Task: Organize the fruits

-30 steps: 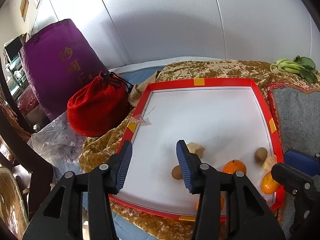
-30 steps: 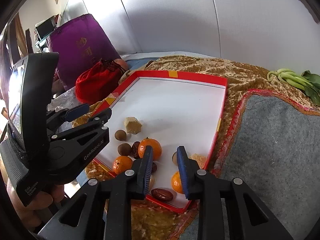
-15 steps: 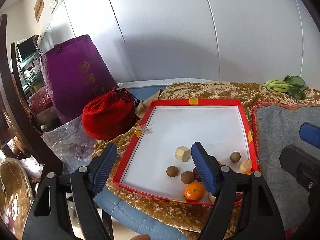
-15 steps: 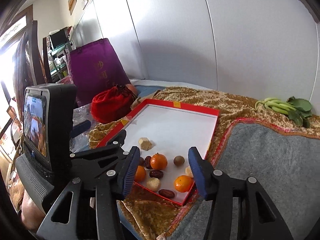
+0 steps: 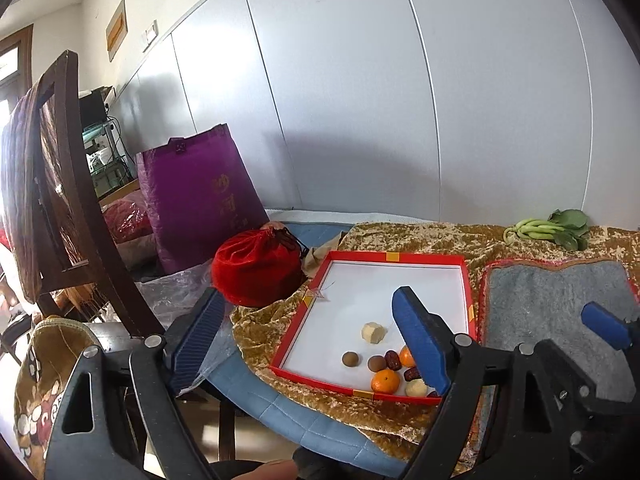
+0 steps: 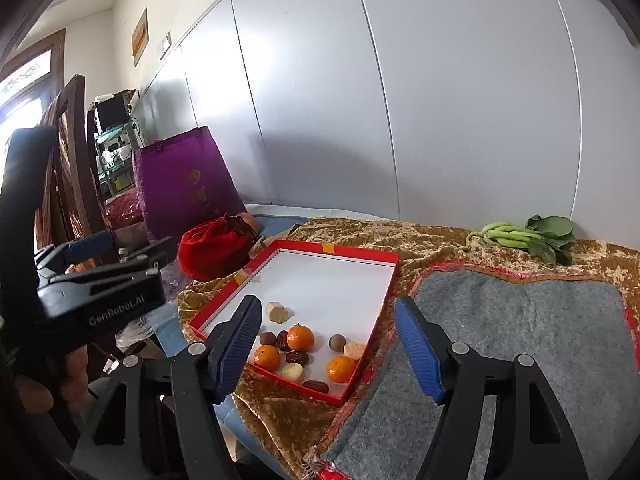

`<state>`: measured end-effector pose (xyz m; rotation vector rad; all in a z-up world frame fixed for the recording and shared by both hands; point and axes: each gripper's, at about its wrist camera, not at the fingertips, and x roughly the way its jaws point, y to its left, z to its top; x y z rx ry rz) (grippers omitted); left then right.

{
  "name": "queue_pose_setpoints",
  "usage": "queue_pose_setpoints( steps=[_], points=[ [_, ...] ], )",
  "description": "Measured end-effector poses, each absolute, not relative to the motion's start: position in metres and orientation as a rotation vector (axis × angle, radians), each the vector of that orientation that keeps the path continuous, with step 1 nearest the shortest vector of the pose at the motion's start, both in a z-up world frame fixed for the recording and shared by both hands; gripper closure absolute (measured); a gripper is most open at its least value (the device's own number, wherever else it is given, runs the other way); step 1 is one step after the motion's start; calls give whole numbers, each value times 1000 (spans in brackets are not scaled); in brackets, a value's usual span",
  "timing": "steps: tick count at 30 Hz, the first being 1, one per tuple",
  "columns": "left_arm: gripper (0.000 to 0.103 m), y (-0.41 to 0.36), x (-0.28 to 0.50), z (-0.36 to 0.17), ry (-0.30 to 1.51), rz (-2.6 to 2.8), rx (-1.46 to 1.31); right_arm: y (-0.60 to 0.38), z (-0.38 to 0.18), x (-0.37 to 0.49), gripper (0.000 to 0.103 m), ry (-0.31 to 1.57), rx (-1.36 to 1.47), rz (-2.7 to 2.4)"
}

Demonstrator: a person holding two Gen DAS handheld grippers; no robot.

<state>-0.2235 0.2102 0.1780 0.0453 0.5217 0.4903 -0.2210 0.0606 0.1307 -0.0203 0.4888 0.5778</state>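
A red-rimmed white tray (image 5: 396,257) (image 6: 335,247) lies on the gold cloth. At its near end sit three oranges (image 6: 301,337), brown round fruits (image 6: 337,343), dark red dates (image 6: 297,357) and pale lumps (image 6: 277,312). An orange (image 5: 385,382) and a pale lump (image 5: 373,332) also show in the left wrist view. My left gripper (image 5: 308,340) is open and empty, held back above the tray's near-left corner. My right gripper (image 6: 326,348) is open and empty, held back above the tray's near edge. The left gripper also shows in the right wrist view (image 6: 100,256).
A grey felt mat (image 6: 520,320) (image 5: 552,296) lies right of the tray. Green vegetables (image 6: 528,236) lie at the back right. A red drawstring pouch (image 5: 258,268) and a purple bag (image 5: 196,196) stand left of the tray. A wooden chair (image 5: 60,200) stands far left.
Both grippers have pulled back and up from the tray, and both sets of jaws have opened wide. The fruits in the tray have not moved.
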Motion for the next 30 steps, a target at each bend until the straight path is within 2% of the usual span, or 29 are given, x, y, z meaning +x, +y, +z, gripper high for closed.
queue_pose_setpoints(
  steps=[5, 7, 10, 21, 30],
  points=[
    [7, 209, -243, 195, 474, 505, 28, 59, 132, -244, 22, 427, -31, 578],
    [0, 210, -250, 201, 448, 525, 22, 58, 133, -250, 19, 403, -36, 575],
    [0, 211, -259, 208, 418, 544, 17, 60, 136, -258, 14, 359, -67, 546],
    [0, 219, -266, 210, 419, 580, -6, 61, 146, -274, 11, 270, -103, 544],
    [0, 226, -267, 204, 442, 582, -32, 65, 148, -278, 10, 266, -122, 539]
  ],
)
